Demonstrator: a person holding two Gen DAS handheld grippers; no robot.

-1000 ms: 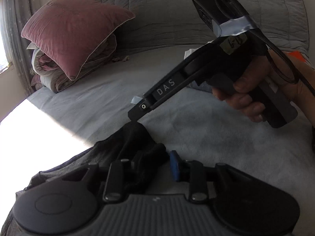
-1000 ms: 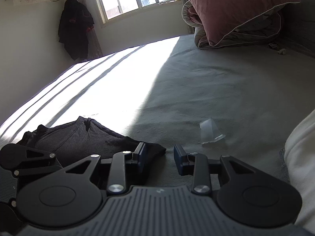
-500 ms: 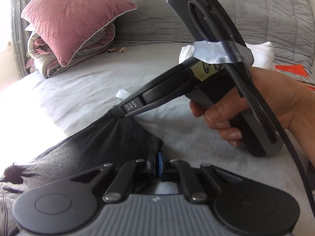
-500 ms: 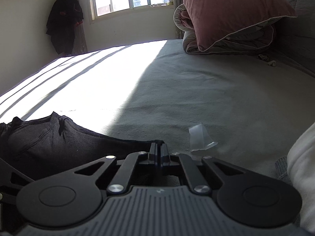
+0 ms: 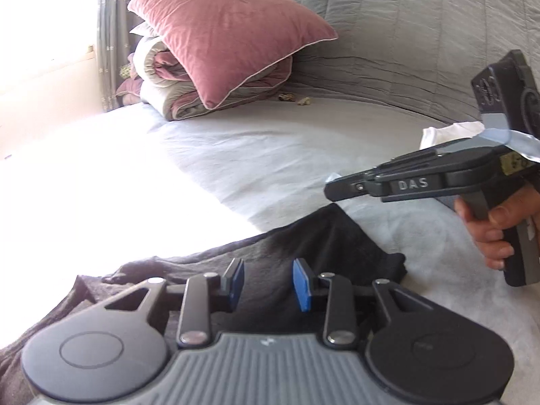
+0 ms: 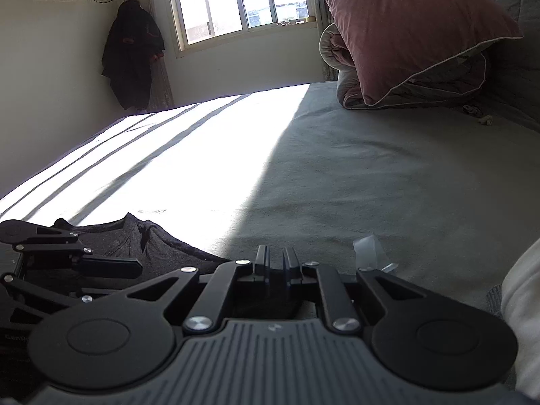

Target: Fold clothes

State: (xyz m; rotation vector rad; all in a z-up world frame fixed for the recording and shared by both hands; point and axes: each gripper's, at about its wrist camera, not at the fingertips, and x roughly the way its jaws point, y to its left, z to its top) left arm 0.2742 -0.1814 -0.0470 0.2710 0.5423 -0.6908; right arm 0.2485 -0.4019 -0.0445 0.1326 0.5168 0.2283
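A dark grey garment lies flat on the grey bed sheet. My left gripper is open just above the garment, its blue pads apart and empty. My right gripper is nearly shut, with nothing between its fingers; it shows from the side in the left wrist view, lifted a little above the garment's far corner. The garment also shows in the right wrist view, with the left gripper over it.
A pink pillow rests on a folded quilt at the head of the bed. A white folded cloth and a clear plastic scrap lie on the sheet. A window and a hanging dark coat stand beyond the bed.
Both grippers were shut on the garment's edge half a second ago. My left gripper has opened and let it go. My right gripper has lifted off the garment's corner and moved right.
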